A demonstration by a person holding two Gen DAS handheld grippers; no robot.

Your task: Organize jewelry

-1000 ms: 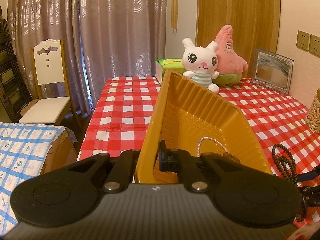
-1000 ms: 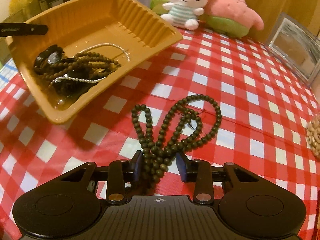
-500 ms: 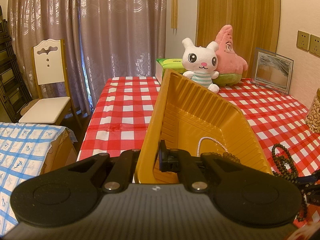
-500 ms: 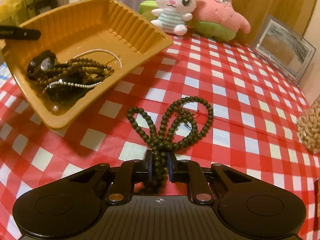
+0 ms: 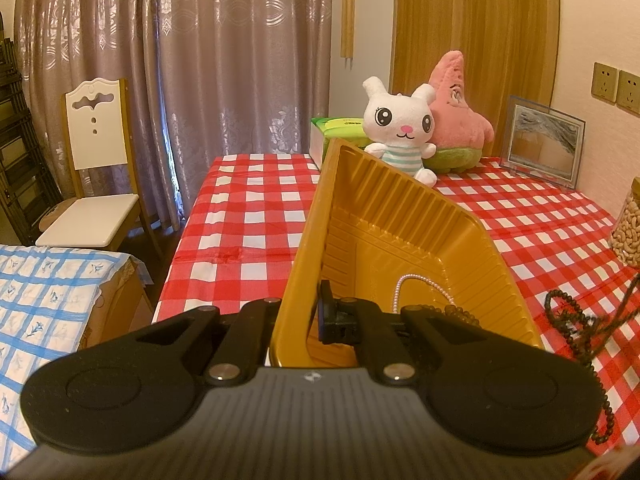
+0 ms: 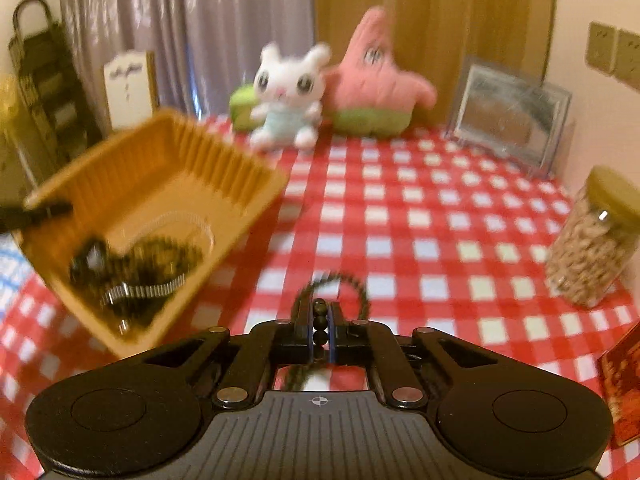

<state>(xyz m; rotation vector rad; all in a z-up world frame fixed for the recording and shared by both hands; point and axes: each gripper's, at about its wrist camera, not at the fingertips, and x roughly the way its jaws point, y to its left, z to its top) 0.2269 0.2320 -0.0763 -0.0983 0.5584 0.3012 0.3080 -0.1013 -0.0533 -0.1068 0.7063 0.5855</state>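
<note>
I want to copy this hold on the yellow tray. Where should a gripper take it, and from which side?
Take the yellow tray by its thin upright side wall near a corner, coming from outside over the rim. The left gripper does this: one finger outside, one inside, pinching the wall. The flared wall is thin enough for shut jaws, and the jewelry lies on the floor, clear of that spot.

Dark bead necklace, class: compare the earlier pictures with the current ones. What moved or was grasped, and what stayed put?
The right gripper closed its fingers on the dark bead necklace and lifted it off the checked tablecloth; loops now dangle. Unchanged: the left gripper stays clamped on the yellow tray wall, tilting it, with the other jewelry inside.
</note>
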